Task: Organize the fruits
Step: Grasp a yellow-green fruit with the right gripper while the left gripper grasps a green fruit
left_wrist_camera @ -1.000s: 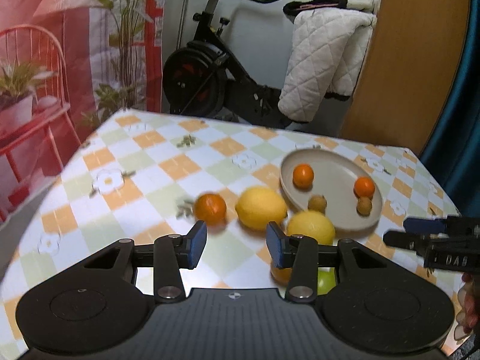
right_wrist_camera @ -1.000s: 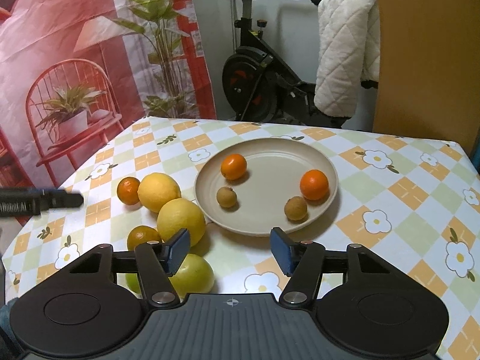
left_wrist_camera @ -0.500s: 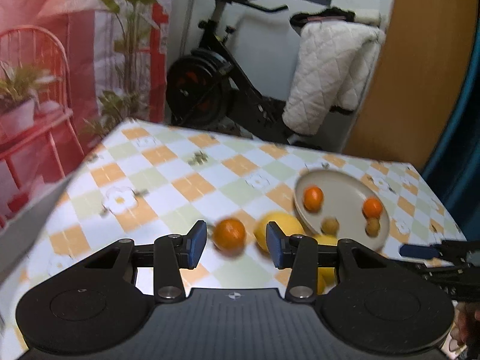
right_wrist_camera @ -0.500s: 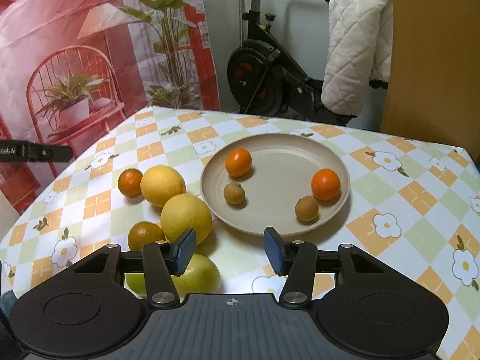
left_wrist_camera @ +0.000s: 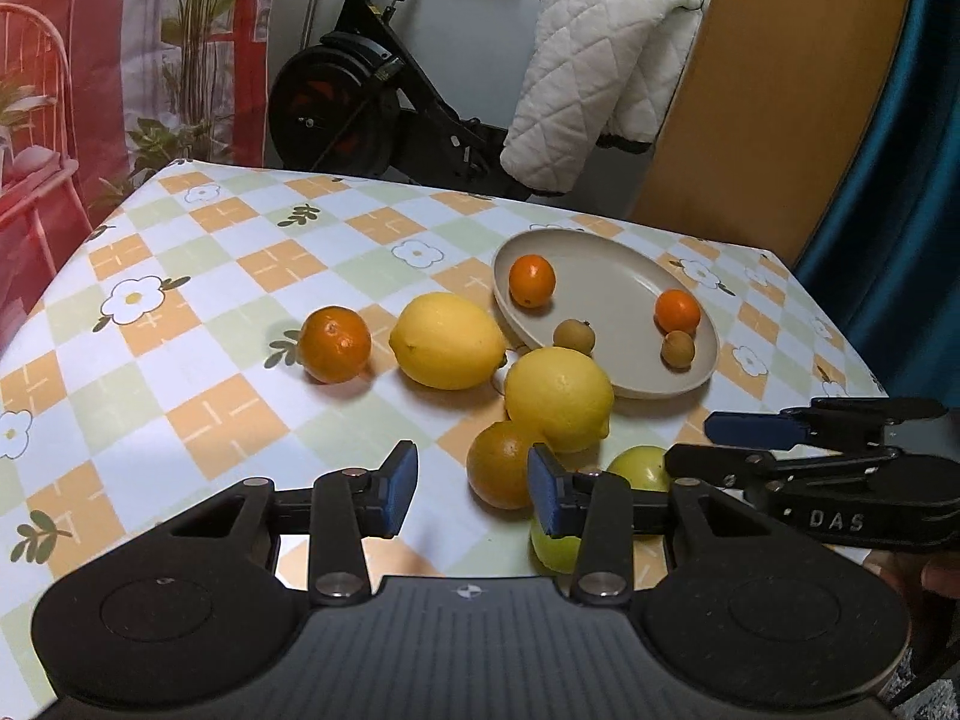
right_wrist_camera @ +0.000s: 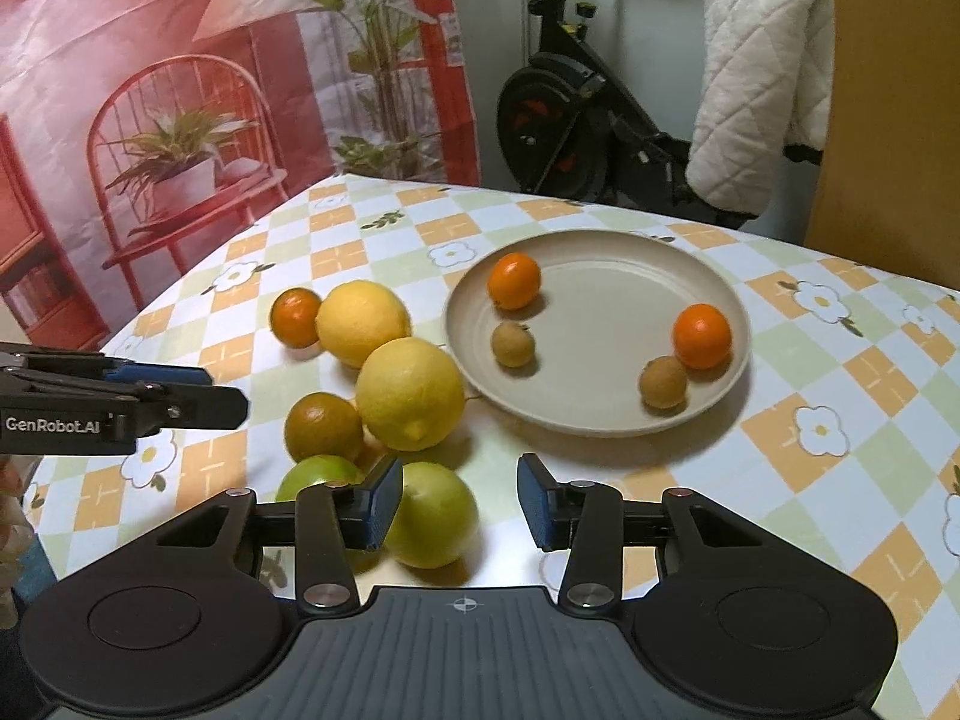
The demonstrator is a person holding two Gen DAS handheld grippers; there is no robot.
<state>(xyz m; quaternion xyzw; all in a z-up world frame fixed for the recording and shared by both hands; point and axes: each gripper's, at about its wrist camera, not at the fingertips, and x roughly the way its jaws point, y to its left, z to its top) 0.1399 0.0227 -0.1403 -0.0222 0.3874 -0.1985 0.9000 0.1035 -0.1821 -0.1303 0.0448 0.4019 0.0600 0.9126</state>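
- Plate (right_wrist_camera: 600, 420): one, beige, on the bench (right_wrist_camera: 840, 372), right of the loose fruit.
- On the plate, four items: two small oranges, one near the far left rim (right_wrist_camera: 513, 281) and one at the right (right_wrist_camera: 701, 336); two small brown fruits, one left of centre (right_wrist_camera: 512, 345) and one just beside the right orange (right_wrist_camera: 662, 382).
- Off the plate, six items clustered just left of it: two lemons, far (right_wrist_camera: 362, 321) and near (right_wrist_camera: 410, 394); two oranges, a bright one beside the far lemon (right_wrist_camera: 295, 317) and a darker one beside the near lemon (right_wrist_camera: 323, 426); two green fruits, one (right_wrist_camera: 431, 513) and a second partly hidden (right_wrist_camera: 318, 474), nearest the camera.
- Right tool (right_wrist_camera: 459, 504): fingers apart, nothing between them, poised over the green fruits.
- Left tool (left_wrist_camera: 471, 487): fingers apart, holding nothing, near the darker orange.
- Legible writing: "GenRobot.AI" on the left tool's side in the right wrist view; "DAS" on the right tool's side in the left wrist view.
- Bench cover: checked orange, green and white with flowers.
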